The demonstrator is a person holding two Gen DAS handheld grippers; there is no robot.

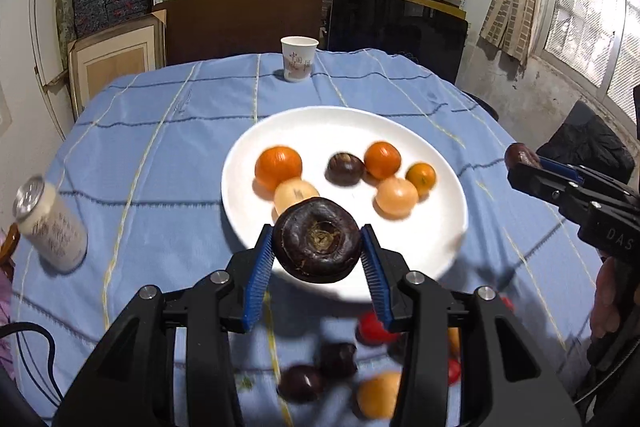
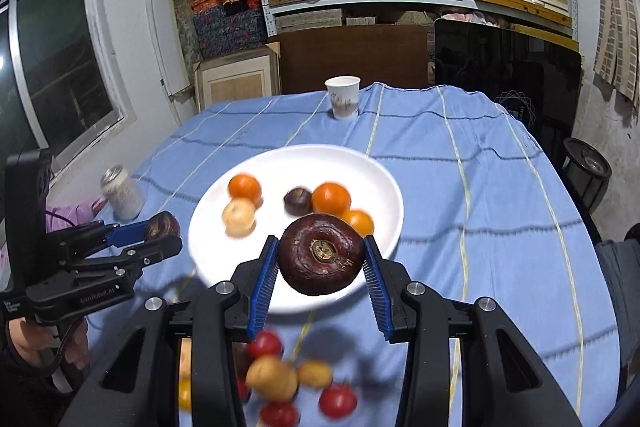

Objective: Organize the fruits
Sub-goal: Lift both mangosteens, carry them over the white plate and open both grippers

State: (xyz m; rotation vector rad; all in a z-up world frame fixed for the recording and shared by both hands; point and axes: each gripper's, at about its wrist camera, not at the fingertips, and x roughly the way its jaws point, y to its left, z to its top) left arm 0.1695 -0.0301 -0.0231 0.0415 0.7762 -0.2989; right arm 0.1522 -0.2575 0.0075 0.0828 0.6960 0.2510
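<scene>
My left gripper (image 1: 318, 247) is shut on a dark brown round fruit (image 1: 318, 239), held above the near rim of the white plate (image 1: 336, 125). My right gripper (image 2: 321, 259) is shut on a second dark brown fruit (image 2: 321, 253) over the same plate (image 2: 296, 157). On the plate lie oranges (image 1: 278, 167), pale round fruits (image 1: 396, 197) and a small dark fruit (image 1: 345, 169). Each gripper also appears in the other view: the right gripper (image 1: 520, 163) at the right edge, the left gripper (image 2: 160, 231) at the left. Loose red fruits (image 2: 338, 401), pale fruits (image 2: 272, 377) and dark fruits (image 1: 300, 383) lie on the cloth below the fingers.
A blue striped tablecloth (image 1: 160, 147) covers the table. A paper cup (image 1: 298, 59) stands at the far edge, and a white can (image 1: 50, 223) stands at the left. Shelves of boxes and a dark screen (image 1: 396, 27) stand behind the table. A hand (image 2: 36, 343) grips the left tool.
</scene>
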